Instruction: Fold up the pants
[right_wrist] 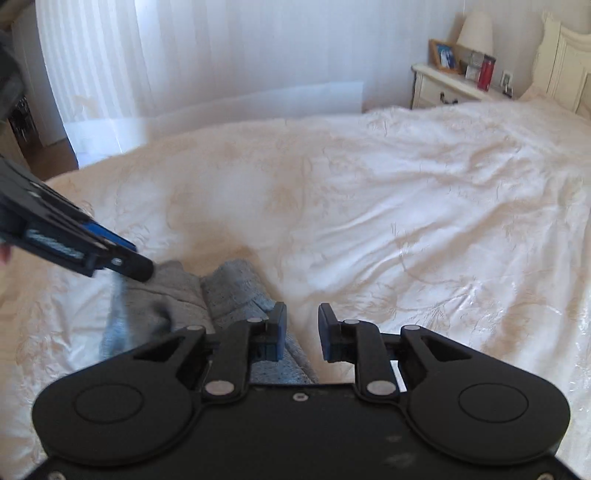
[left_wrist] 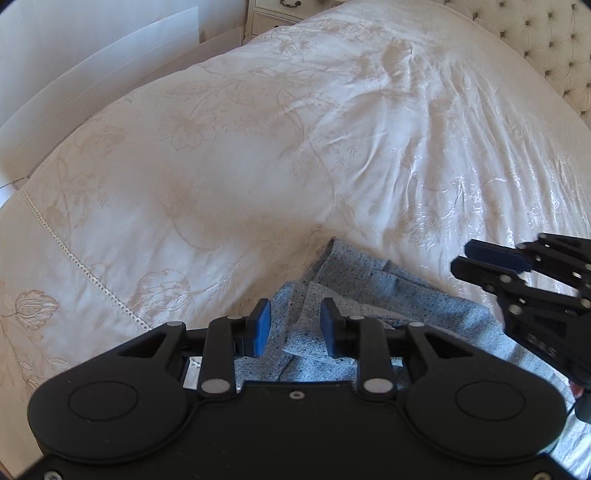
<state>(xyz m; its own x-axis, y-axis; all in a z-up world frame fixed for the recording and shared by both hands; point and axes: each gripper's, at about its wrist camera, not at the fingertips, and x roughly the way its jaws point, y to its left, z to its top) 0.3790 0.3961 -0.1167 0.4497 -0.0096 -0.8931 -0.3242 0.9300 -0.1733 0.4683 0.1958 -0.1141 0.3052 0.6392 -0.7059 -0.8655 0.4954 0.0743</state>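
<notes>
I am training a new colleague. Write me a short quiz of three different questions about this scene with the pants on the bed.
1. True or false: the pants lie on a wooden floor.
2. Multiple choice: the left gripper is (A) gripping a pillow, (B) open, with pants fabric seen between its pads, (C) out of view.
3. Fill in the word: on the nightstand stand a lamp, a photo frame and a red ____.

Key
1. False: they lie bunched on the cream bedspread.
2. B. The right gripper is open too.
3. Cup, or a similar red container; too small to tell exactly.
</notes>
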